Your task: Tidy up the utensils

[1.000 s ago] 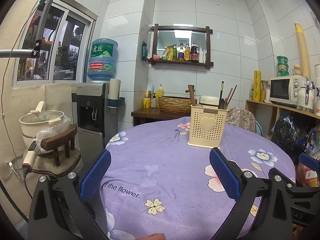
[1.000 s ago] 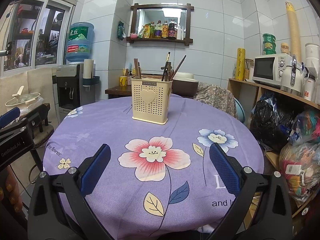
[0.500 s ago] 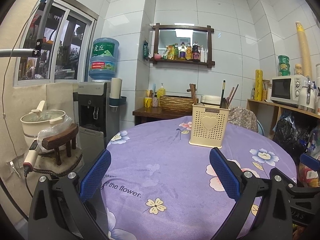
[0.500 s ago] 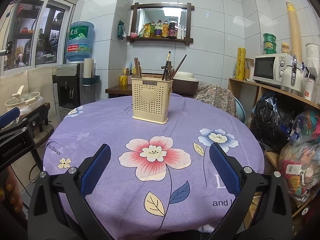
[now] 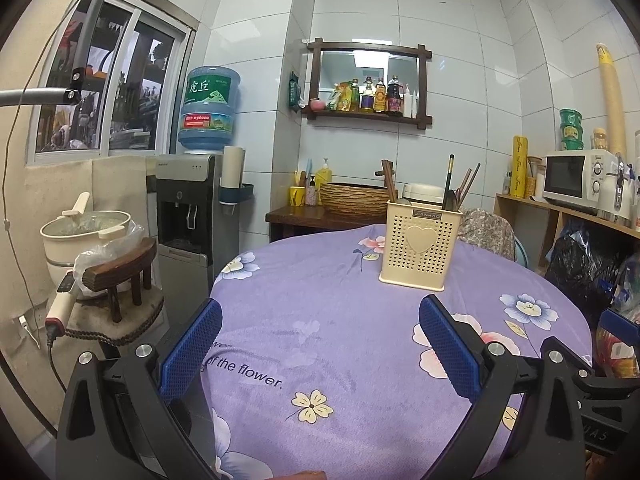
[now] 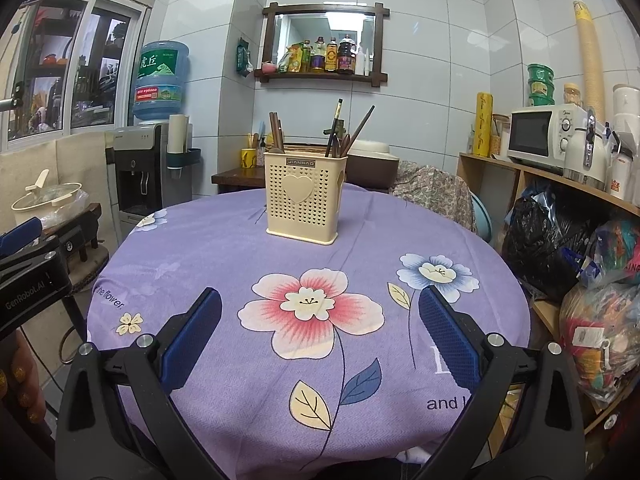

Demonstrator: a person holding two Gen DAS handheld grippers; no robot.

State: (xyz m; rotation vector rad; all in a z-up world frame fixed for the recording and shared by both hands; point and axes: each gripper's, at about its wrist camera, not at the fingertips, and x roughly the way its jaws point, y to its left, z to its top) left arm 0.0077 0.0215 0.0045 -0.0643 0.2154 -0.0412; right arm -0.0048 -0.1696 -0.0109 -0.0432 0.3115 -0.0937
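Observation:
A cream perforated utensil holder [image 5: 420, 246] with a heart on its front stands upright on the round table's purple flowered cloth [image 5: 340, 320]. It also shows in the right wrist view [image 6: 304, 198]. Dark chopsticks [image 6: 275, 130] stand in its left side, and several dark utensils [image 6: 346, 132] lean in its right side. My left gripper [image 5: 320, 340] is open and empty, low over the near left of the table. My right gripper [image 6: 320, 332] is open and empty over the near edge, well short of the holder.
A water dispenser [image 5: 188, 208] stands left of the table, with a pot [image 5: 84, 236] on a stool beside it. A side table holds a wicker basket [image 5: 354, 198]. A shelf with a microwave [image 6: 546, 138] and bags [image 6: 600, 280] is on the right.
The left wrist view has tilted slightly, so the holder sits a little lower and further right in it. The right gripper has hardly moved. Both stay open.

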